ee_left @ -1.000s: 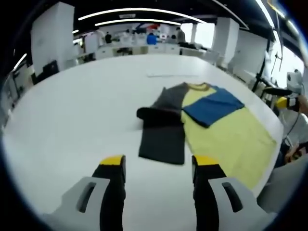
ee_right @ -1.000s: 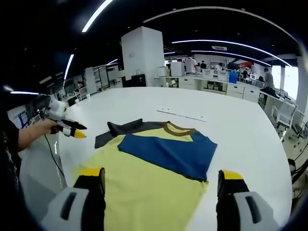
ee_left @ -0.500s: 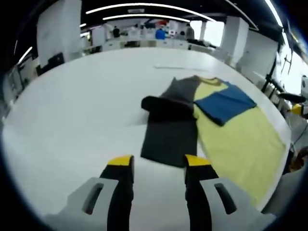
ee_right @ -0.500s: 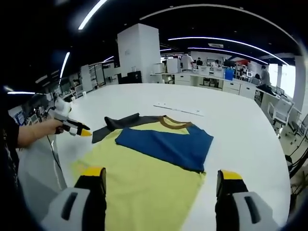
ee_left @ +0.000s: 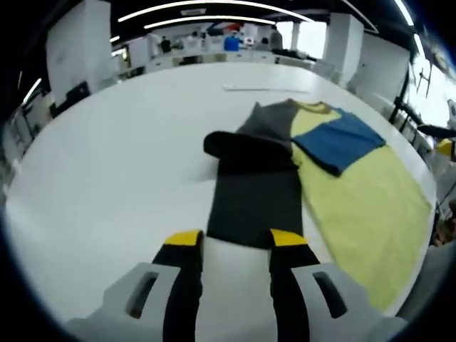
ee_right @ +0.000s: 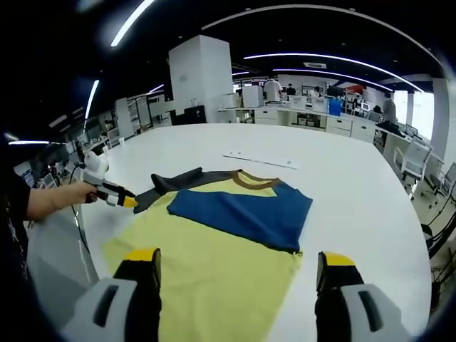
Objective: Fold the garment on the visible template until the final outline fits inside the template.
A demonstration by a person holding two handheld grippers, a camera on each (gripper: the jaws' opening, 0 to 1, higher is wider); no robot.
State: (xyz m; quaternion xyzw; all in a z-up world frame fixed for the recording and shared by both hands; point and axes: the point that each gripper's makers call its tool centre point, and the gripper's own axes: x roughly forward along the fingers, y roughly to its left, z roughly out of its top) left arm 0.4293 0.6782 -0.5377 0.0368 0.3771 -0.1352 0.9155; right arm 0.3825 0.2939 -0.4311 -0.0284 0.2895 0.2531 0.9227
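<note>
Just ahead of the left gripper [ee_left: 231, 239], jaws parted and empty, lies the dark sleeve [ee_left: 254, 199], not yet folded in.
Next, it likely must pinch that cuff edge and carry it over the yellow garment [ee_right: 214, 249], whose blue sleeve [ee_right: 242, 214] already lies across it beyond the right gripper [ee_right: 235, 263], wide apart, holding nothing.

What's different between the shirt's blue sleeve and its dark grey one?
The blue sleeve is folded in over the yellow body; the dark grey sleeve stretches out onto the white table. The blue one lies flat; the grey one is bunched up near the shoulder. Both belong to one shirt and neither is gripped.
</note>
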